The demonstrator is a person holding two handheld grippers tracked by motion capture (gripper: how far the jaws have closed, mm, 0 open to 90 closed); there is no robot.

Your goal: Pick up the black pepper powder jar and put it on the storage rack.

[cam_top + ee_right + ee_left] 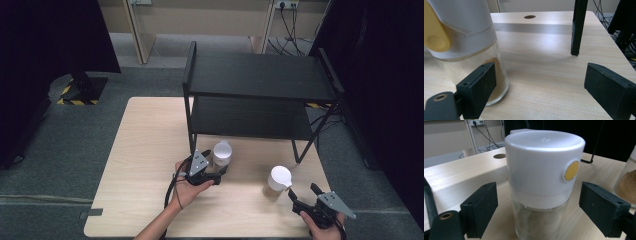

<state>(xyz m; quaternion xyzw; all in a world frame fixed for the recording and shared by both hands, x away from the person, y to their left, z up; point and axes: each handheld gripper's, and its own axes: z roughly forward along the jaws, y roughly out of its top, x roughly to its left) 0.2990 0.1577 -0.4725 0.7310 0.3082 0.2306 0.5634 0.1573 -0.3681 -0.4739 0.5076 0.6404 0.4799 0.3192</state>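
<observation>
Two glass shaker jars with white caps stand on the light wooden table (pixel 145 150). The left jar (pixel 222 152) holds pale powder and has a yellow dot on its cap. In the left gripper view this jar (pixel 544 170) stands upright between the jaws of my left gripper (pixel 539 207), with a gap on each side. My left gripper (pixel 222 171) is open. The right jar (pixel 279 181) holds brown powder. My right gripper (pixel 302 191) is open just in front of it. In the right gripper view that jar (pixel 466 37) stands by the left jaw, outside the gap of the gripper (pixel 539 82).
A black two-tier shelf (pixel 260 75) stands on the far half of the table, just behind the jars. One of its legs (pixel 577 27) rises ahead of my right gripper. The brown-powder jar (pixel 627 182) stands to the right of the left gripper. Grey carpet surrounds the table.
</observation>
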